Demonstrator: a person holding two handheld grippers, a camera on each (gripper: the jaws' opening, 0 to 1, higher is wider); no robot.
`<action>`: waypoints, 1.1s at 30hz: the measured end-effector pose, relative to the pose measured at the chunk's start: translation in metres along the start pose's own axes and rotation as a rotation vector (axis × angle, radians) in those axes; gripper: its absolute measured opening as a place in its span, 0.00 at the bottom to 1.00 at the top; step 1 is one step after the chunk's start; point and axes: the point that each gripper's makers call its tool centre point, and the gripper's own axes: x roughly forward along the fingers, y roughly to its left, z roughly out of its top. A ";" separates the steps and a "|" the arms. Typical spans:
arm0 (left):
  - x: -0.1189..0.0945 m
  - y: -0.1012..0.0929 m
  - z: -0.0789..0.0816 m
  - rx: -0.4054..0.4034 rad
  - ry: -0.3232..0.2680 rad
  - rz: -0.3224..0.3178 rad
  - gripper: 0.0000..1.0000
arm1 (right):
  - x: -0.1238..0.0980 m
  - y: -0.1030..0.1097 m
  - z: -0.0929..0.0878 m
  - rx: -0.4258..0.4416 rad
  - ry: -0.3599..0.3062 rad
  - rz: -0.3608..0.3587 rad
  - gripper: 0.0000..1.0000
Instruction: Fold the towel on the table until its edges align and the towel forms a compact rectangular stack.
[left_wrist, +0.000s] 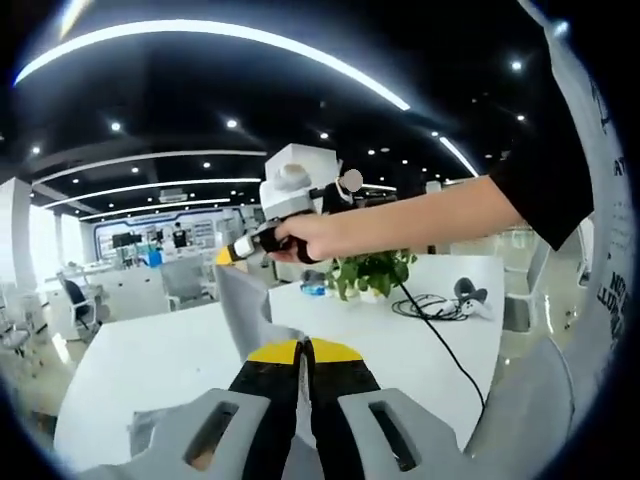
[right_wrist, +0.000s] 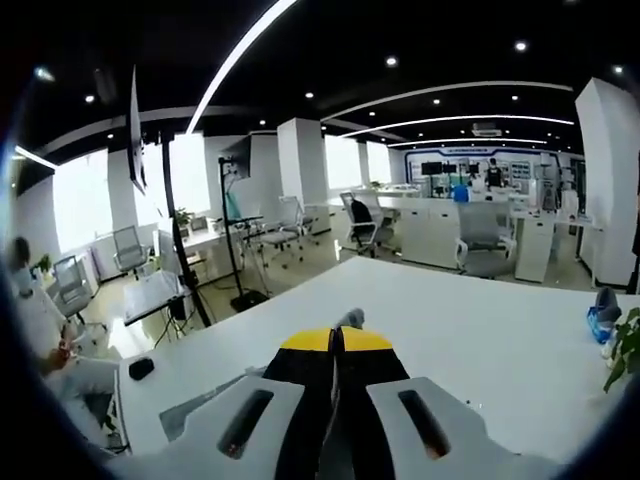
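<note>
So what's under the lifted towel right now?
Bare white table lies below the grey towel, which hangs from both shut grippers. The towel's lower part is hidden behind the jaws.

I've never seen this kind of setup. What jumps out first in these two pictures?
In the left gripper view, a person's hand holds the right claw up in the middle, pinching a corner of the grey towel that hangs down to the white table. The left claw, yellow-tipped, is shut on the towel at the bottom. A potted plant stands on the table behind the arm.
</note>
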 end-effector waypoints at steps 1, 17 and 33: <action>-0.002 0.002 -0.002 -0.006 0.004 0.006 0.02 | 0.002 0.002 -0.001 0.001 0.002 0.003 0.00; -0.029 0.037 -0.046 -0.107 0.065 0.155 0.02 | 0.043 0.026 -0.023 -0.008 0.051 0.051 0.00; -0.054 0.072 -0.089 -0.193 0.098 0.303 0.02 | 0.102 0.059 -0.061 -0.011 0.130 0.110 0.00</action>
